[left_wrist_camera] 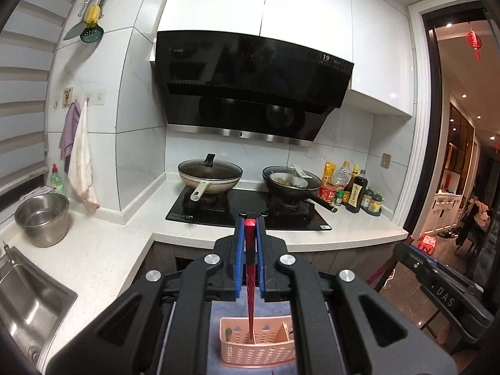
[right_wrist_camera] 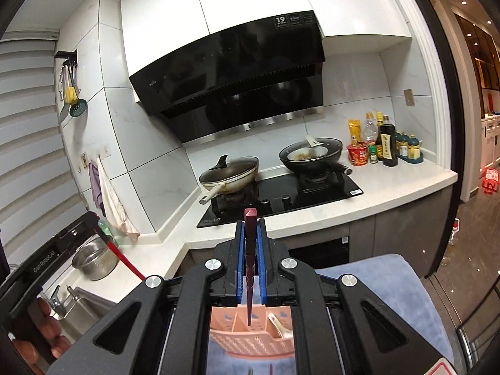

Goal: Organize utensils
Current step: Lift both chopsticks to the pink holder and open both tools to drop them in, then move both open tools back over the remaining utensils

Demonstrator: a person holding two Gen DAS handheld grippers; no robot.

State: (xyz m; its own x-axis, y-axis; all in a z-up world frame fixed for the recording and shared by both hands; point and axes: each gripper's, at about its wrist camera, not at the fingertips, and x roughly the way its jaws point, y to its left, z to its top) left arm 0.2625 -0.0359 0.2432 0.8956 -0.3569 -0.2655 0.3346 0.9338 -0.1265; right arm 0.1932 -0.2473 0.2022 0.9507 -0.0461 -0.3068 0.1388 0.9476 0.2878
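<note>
Left tongs (left_wrist_camera: 250,222): gripping red chopstick (left_wrist_camera: 250,281) over pink basket (left_wrist_camera: 257,354).
Right tongs (right_wrist_camera: 251,223): gripping dark chopstick (right_wrist_camera: 250,268).
Hood (left_wrist_camera: 250,87): "vatti", "19".

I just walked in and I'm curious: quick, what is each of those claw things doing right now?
Left gripper: shut on a red chopstick above the pink basket.
Right gripper: shut on a dark red chopstick.

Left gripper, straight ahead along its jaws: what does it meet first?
Probably the black stovetop at the counter's front. The left gripper, shut on a red chopstick, points just above the stovetop's knobs. Open air lies before it; depth is unclear.
</note>
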